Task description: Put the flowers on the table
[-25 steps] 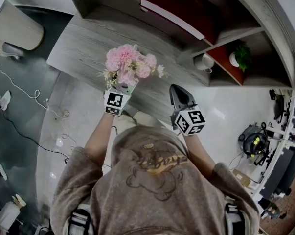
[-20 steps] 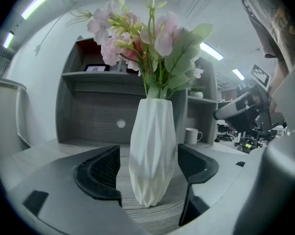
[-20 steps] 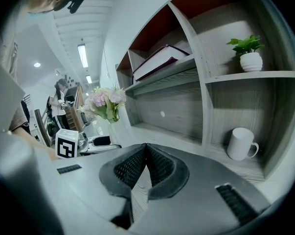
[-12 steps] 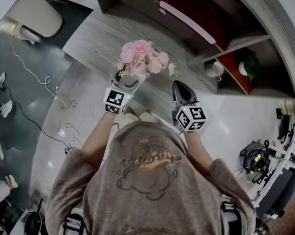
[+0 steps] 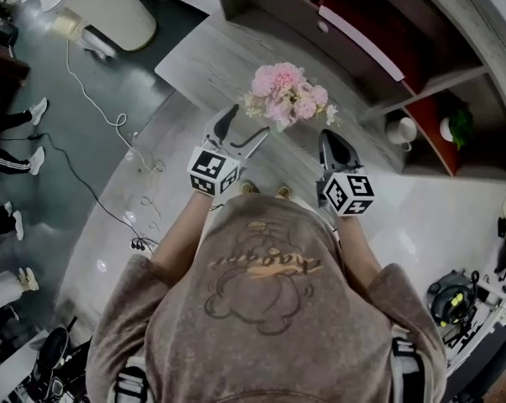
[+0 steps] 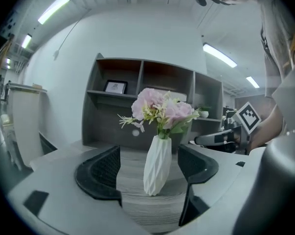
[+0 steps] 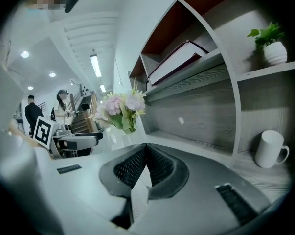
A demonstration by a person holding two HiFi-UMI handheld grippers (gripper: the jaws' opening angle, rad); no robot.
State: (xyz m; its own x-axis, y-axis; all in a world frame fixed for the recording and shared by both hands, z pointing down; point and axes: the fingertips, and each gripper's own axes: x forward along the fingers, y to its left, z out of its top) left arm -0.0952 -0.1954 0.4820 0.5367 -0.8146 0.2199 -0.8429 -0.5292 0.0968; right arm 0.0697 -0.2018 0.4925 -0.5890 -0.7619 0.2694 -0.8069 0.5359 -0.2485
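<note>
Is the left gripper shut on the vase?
No, the left gripper is open, clear of the vase, which stands on the table.

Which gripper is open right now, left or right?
The left gripper: its jaws stand apart, either side of the white vase without touching it. The right gripper has its jaws closed together on nothing.

I see pink flowers w/ green leaves in a white faceted vase. Table is grey wood-grain. Shelf unit is grey w/ red-brown backs. White mug; green plant. Left gripper & right gripper are grey w/ black mesh-textured pads and b&w square markers. Hoodie is taupe w/ a bear outline.
</note>
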